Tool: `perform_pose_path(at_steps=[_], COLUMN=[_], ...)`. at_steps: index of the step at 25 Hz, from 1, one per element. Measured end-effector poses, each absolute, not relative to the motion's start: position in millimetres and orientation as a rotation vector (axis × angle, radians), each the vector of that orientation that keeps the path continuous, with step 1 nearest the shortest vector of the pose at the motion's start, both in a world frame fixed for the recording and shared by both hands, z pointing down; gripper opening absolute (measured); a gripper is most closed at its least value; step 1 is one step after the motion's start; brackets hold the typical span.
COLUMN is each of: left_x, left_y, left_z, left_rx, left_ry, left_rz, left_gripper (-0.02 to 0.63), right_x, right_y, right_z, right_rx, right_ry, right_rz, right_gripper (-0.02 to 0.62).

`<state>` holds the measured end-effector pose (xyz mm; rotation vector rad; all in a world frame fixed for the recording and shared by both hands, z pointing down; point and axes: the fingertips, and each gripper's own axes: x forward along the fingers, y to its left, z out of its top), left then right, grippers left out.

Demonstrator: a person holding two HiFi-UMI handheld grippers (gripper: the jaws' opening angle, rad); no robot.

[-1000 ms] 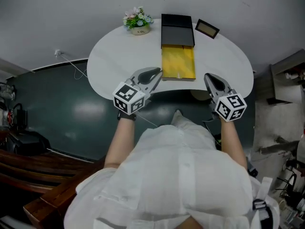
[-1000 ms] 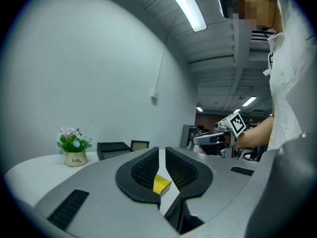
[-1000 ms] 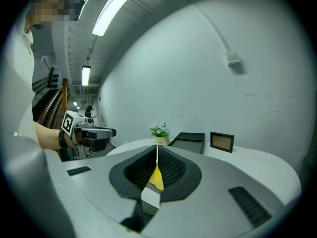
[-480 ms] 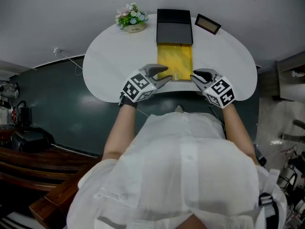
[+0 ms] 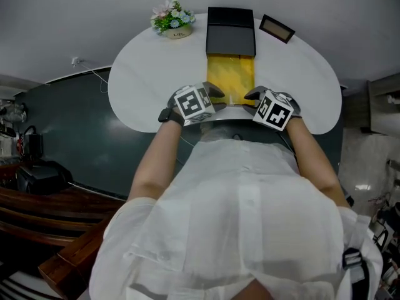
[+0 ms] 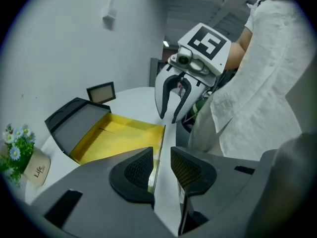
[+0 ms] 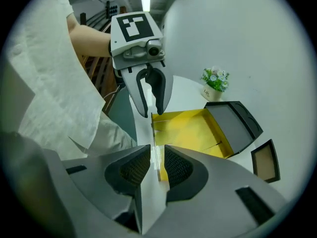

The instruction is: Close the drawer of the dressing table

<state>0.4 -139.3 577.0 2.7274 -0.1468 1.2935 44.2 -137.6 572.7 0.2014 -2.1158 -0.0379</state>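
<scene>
Checking out a yellow-lined drawer [image 5: 231,79], pulled out of a black box-shaped cabinet [image 5: 231,33] toward the near edge of the white oval desk [image 5: 144,86]. Probably light, stiff but thin-walled, so likely to skew and jam if shoved from one corner only. Best taken at the thin front wall [image 6: 161,133], one end each, then pushed straight back evenly. With the left gripper [image 6: 159,170]: slightly spread fingers [image 6: 136,170] either side of that wall, just been closing in, no pinch yet. With the right gripper [image 7: 157,167]: fingers [image 7: 178,170] a little apart too, just been opening, wall in between, no squeeze showing.
</scene>
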Motion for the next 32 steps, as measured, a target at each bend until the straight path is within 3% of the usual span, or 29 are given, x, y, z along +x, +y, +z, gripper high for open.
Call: perform_pose_path(at_steps=[14,20,26,29,32], left_x=[7.5,20.6,-8.4,3.4,5.3], left_y=[-142.6,-139.2,-125.9,-135.2,-137.0], left_z=[645.6,653.0,671.6,672.4,673.0], left_rx=[2.573,2.582,2.352,2.449,2.464], left_ry=[0.126,0.167,0.214,0.182,0.163], left_rz=[1.664,1.628,1.804,1.781,1.781], left_gripper=[0.121,0.093,0.081,0.052,0.051], right_x=[32.9,33.9,32.2,31.7,31.1], right_y=[-142.2,-136.6,-135.4,-137.4,-138.8], right_z=[627.0,643.6,654.3,657.2,657.4], right_rx=[-0.006,-0.036,-0.065,-0.040,-0.003], right_ry=[-1.918,-1.885,-1.857,-1.854,-1.866], right_rz=[-0.043,-0.010,-0.013,-0.023,0.006], right_gripper=[0.083,0.083,0.083,0.029,0.026])
